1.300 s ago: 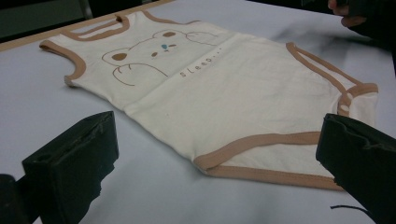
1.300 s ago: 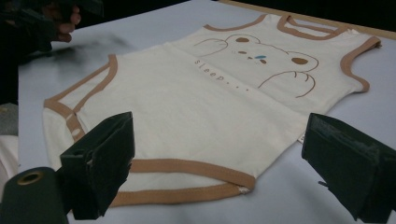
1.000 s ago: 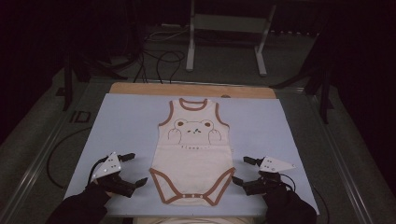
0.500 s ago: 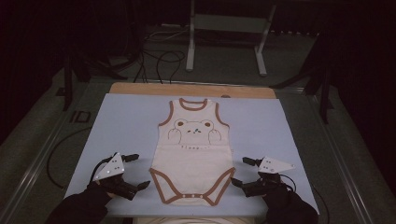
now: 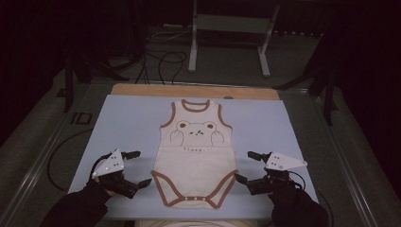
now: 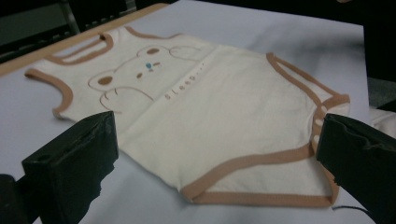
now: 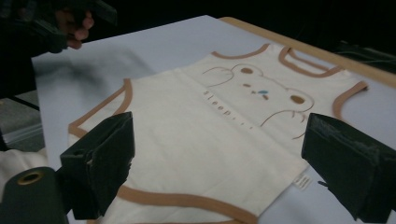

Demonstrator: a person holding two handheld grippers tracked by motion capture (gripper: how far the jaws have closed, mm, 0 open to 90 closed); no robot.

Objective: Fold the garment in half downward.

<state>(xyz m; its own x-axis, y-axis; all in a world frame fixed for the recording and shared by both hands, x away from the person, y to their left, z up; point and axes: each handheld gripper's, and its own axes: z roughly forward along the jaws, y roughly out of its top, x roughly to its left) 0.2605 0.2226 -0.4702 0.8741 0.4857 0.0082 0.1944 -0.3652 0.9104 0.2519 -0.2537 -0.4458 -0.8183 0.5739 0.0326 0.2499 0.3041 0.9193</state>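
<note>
Bodysuit [image 5: 195, 158]: flat on mat [image 5: 123, 123], between my left gripper [image 5: 137, 168] and right gripper [image 5: 245, 166]; both wide open, apparently touching nothing.

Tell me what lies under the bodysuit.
The bodysuit lies flat on a pale blue mat, which shows all round it. A wooden table edge shows beyond the mat. Whatever is directly beneath the cloth is covered. Both grippers sit beside it, open.
</note>
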